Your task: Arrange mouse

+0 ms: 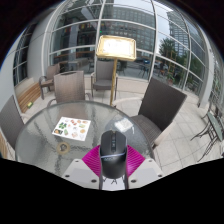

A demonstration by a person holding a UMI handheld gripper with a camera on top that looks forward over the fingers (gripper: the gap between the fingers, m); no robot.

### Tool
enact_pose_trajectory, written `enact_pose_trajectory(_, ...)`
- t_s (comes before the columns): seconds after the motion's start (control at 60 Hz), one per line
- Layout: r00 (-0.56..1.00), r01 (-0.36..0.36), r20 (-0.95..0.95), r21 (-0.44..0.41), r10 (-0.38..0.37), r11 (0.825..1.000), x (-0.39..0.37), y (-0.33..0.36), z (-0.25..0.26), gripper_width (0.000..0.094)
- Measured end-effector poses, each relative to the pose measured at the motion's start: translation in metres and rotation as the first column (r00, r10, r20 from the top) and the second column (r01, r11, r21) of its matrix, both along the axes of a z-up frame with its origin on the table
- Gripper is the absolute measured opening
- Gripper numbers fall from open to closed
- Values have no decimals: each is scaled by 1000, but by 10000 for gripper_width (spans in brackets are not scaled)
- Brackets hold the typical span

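A black computer mouse (113, 152) sits between my gripper's (113, 163) two fingers, above a round glass table (55, 143). The magenta pads (95, 161) press on both sides of the mouse, so the gripper is shut on it. The mouse's front points away from me, and its rear end with a small white mark lies low between the fingers. I cannot tell whether the mouse touches the glass.
A printed card (72, 127) and a clear plastic piece (124, 125) lie on the glass beyond the mouse. Several chairs (160, 105) ring the table. A floor lamp (117, 48) stands behind, before tall windows.
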State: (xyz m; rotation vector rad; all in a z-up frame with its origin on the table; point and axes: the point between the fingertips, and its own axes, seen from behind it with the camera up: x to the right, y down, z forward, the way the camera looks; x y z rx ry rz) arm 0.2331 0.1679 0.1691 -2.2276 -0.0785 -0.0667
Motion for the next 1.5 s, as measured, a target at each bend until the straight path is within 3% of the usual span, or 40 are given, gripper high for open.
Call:
enact_pose_trajectory(0.133, 1000, -2, -6, -176, 1, 984, 28, -18, -105, 288)
enact_pose_trajectory(0.333, 999, -16, -48, -297, 2, 955, 31, -49, -188, 293)
enact_pose_trajectory(0.367, 998, -14, -60, -261, -1, 965, 31, -43, -184, 295)
enact_pose_trajectory(0.583, 999, -26, -44, -261, 15, 965, 32, -44, -188, 489)
enact_pose_trajectory(0.633, 1000, -1, -15, -266, -3, 964, 38, -45, -187, 592)
enact_pose_trajectory(0.717, 999, 26, 27, -285, -19, 958, 43, -52, -177, 863)
enact_pose_trajectory(0.733, 999, 28, 28, -280, -21, 959, 42, -52, -173, 874)
enact_pose_trajectory(0.9, 999, 45, -6, -178, -47, 983, 13, -59, -101, 867)
enact_pose_trajectory(1.167, 997, 49, -57, -52, -52, 997, -77, -132, 13, 867)
enact_pose_trajectory(1.5, 998, 20, -63, -6, -21, 1000, -169, -217, 49, 866)
